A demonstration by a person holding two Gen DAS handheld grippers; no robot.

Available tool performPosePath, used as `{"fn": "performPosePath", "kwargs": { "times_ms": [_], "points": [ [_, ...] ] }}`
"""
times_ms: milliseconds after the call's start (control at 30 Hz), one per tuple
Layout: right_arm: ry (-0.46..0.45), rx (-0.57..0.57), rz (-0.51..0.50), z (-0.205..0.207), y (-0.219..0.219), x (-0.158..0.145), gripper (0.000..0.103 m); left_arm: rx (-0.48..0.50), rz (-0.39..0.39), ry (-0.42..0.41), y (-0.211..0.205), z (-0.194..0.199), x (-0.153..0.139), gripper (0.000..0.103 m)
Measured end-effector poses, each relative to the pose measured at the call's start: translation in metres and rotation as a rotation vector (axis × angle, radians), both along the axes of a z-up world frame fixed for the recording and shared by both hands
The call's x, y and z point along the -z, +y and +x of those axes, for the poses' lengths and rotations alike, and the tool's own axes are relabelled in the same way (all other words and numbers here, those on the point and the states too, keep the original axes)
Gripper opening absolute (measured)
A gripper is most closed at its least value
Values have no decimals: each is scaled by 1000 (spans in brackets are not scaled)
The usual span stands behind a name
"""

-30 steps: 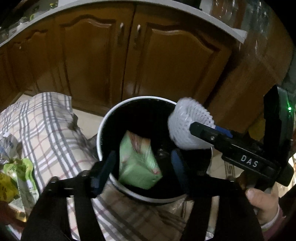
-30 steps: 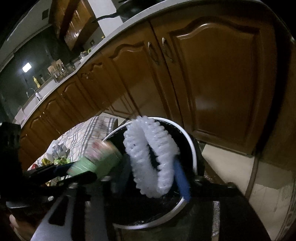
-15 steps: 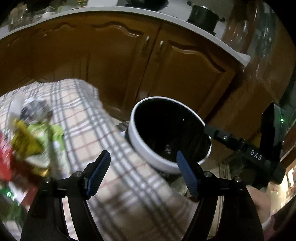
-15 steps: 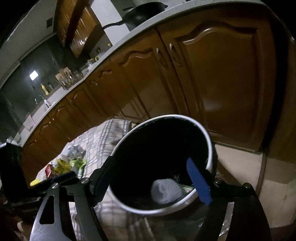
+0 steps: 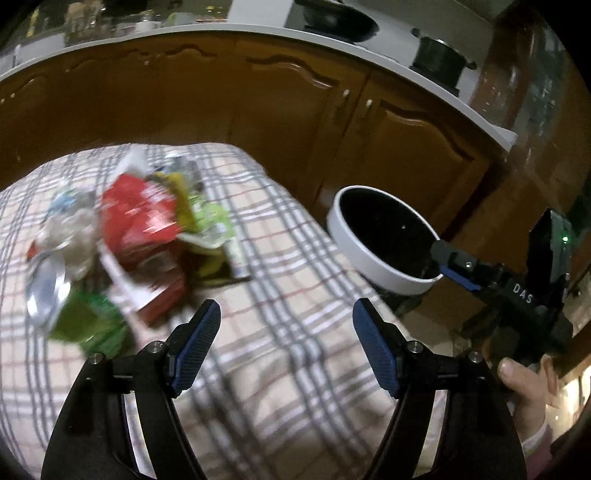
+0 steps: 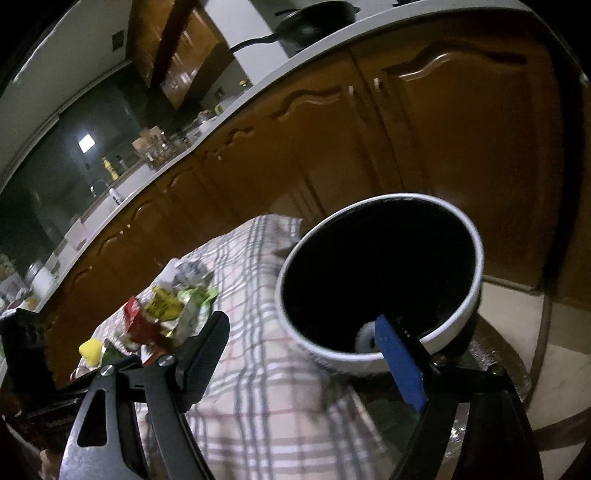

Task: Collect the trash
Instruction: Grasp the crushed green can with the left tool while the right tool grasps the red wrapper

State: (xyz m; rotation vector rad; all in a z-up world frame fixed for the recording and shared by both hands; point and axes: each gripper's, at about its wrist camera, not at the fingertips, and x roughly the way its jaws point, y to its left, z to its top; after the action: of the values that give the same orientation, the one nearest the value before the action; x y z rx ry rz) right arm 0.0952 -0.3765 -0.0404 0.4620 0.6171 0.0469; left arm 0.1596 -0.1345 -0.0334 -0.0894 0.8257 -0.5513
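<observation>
A pile of trash (image 5: pixel 129 236), red, green and yellow wrappers and a foil lid, lies blurred on the plaid-covered table (image 5: pixel 288 258). My left gripper (image 5: pixel 284 328) hangs open and empty over the cloth, right of the pile. The bin (image 5: pixel 354 240), white outside and black inside, stands beyond the table's right end. My right gripper (image 6: pixel 301 325) is open and empty at the bin's near rim (image 6: pixel 476 266), one blue pad over the opening. A white foam net (image 6: pixel 365 338) lies inside the bin. The pile (image 6: pixel 162 314) also shows in the right wrist view.
Brown wooden cabinet doors (image 5: pixel 406 147) run behind the table and bin under a pale countertop (image 5: pixel 258 33) with dark pots. A person's hand (image 5: pixel 524 384) holds the right gripper's handle. A round glassy surface (image 6: pixel 491 354) shows beside the bin, tiled floor beyond.
The left gripper swung left from above the bin to over the cloth, leaving the green carton in the bin. The right gripper opened, dropped the foam net into the bin and drew back.
</observation>
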Motion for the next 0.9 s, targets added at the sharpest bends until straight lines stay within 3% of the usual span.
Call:
{"fn": "performPosePath", "kwargs": {
  "times_ms": [433,767,900],
  "points": [
    [3,-128,-16,2,64,4,83,-260,-4,-20,87,-17,5,76],
    [16,-228,-42,13,103,9,82,-383,45,22,106,-1,21,76],
    [13,-259,-48,20,115,7,72,-415,37,39,110,12,27,76]
  ]
}}
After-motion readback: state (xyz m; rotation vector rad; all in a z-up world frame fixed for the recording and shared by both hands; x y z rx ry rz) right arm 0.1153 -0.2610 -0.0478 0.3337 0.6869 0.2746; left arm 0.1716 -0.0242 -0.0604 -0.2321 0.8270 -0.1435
